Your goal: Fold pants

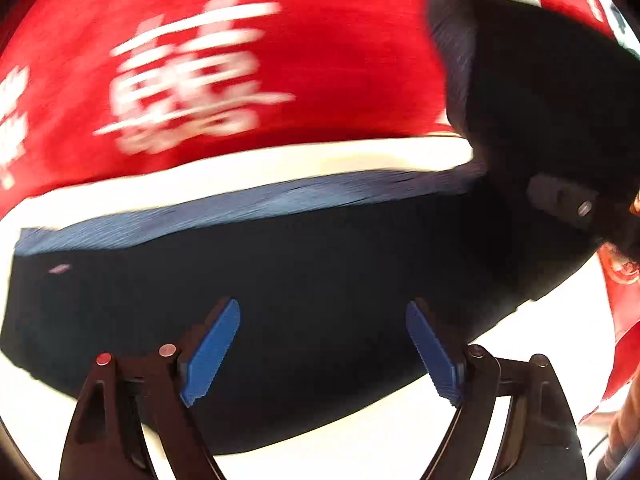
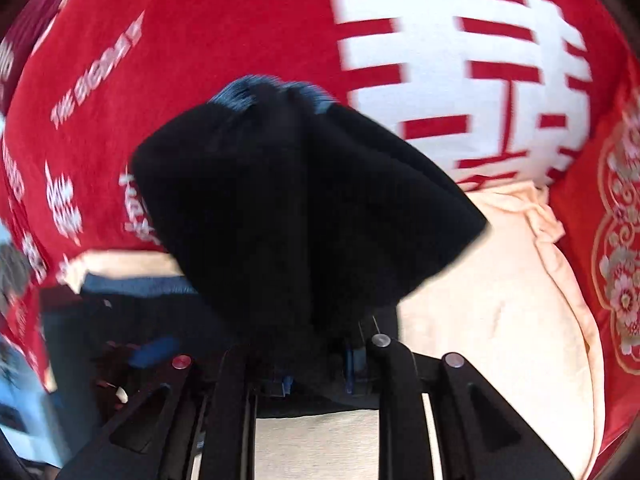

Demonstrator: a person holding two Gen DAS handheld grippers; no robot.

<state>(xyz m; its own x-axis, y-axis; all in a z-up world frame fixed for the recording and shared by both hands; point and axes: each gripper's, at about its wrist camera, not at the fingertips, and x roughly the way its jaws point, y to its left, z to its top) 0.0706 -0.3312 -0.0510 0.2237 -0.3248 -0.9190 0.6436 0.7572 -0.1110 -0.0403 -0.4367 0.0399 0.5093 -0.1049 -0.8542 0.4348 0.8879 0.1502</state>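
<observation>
Dark navy pants point(image 1: 320, 272) lie flat on a white surface point(image 1: 400, 436), and a lighter blue ribbed band point(image 1: 240, 204) runs along their far edge. My left gripper point(image 1: 322, 312) hovers over them, open, with nothing between its blue pads point(image 1: 212, 352). At the right of the left wrist view, one end of the pants point(image 1: 540, 80) is lifted, with the other gripper's black body point(image 1: 568, 200) below it. In the right wrist view my right gripper point(image 2: 316, 360) is shut on that bunched dark fabric point(image 2: 304, 208), which hangs over and hides its fingertips.
A red blanket point(image 2: 200, 40) with large white characters covers the area behind. Cream cloth point(image 2: 500, 280) lies to the right, beside a red embroidered cushion point(image 2: 620, 260). A person's arm point(image 1: 624, 420) shows at the right edge of the left wrist view.
</observation>
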